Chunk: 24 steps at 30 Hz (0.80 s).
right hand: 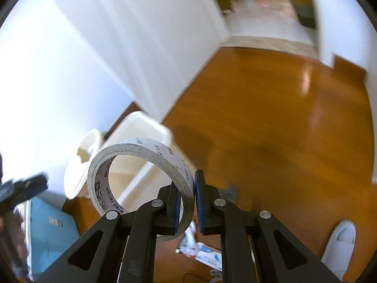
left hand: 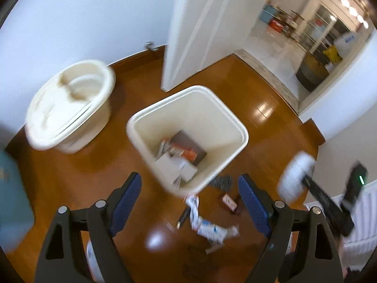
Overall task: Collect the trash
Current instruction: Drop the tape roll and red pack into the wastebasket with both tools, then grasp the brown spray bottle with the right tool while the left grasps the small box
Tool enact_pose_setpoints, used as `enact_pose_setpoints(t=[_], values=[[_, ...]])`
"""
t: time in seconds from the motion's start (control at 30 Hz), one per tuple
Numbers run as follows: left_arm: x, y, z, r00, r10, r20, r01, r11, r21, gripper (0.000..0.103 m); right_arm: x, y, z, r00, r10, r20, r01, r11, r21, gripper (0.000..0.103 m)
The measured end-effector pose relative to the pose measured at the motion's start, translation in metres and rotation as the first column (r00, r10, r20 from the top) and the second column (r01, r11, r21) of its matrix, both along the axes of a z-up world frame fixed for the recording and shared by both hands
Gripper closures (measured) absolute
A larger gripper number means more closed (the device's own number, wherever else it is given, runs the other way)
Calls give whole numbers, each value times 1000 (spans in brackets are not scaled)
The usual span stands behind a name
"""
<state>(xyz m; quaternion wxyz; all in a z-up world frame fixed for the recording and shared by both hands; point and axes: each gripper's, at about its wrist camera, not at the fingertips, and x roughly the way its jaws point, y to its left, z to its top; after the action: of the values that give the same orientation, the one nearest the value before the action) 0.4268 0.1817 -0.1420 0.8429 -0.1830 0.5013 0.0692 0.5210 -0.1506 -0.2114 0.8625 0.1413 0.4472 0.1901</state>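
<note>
We hold the left hand-held gripper (left hand: 189, 197) wide open over the brown floor (left hand: 247, 89), with nothing between its blue pads (left hand: 128, 199). The cream bin (left hand: 188, 127) stands just past it, with boxes and papers (left hand: 179, 160) lying at its bottom. Its lid (left hand: 68, 106) rests on the floor next to the bin, near the white wall. A crumpled wrapper (left hand: 207, 226) and a small box (left hand: 229, 202) lie on the floor just in front of the bin. Our right hand-held gripper (right hand: 187, 202) is squeezed tight on a roll of tape (right hand: 141, 181), pinching one side of the ring, up in the air near the bin.
</note>
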Motion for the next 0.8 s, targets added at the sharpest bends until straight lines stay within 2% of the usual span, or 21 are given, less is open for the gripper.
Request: enact_pose_setpoints(t=[0.1,0.2,0.3,0.4,0.43,0.47,0.5,0.63,0.73,0.8], values=[[-46,13,20,998,63,8,-62,996,-70,19,15,48,18,997,72,23,-72,997,-10,90],[-72,20,28,995,91,45,-86,991,-99,19,38,93,22,995,99,-9,-99,995,-4,89],[-72,29,25,994,92,56,-86,991,-102,19,55,133,15,991,126,-42,-128,991,-43,86],[-65,38,25,990,121,67,-111,985,-134,19,65,167,-3,982,152,-109,-162,983,-84,76],[-63,39,25,990,120,70,-109,984,-141,19,66,173,-10,979,157,-133,-170,980,-98,69],[-64,40,27,990,118,75,-107,985,-137,19,72,179,-12,976,157,-150,-174,979,-109,63],[-62,41,28,990,114,79,-104,987,-126,19,75,182,-14,974,160,-162,-180,977,-116,62],[-65,41,33,990,105,90,-95,989,-117,19,70,168,6,973,196,-124,-206,975,-78,61],[-64,35,32,991,101,92,-91,991,-101,19,59,157,14,959,253,-131,-268,956,-116,61],[-63,28,31,992,90,91,-82,992,-92,19,58,136,24,965,239,-109,-251,962,-112,61]])
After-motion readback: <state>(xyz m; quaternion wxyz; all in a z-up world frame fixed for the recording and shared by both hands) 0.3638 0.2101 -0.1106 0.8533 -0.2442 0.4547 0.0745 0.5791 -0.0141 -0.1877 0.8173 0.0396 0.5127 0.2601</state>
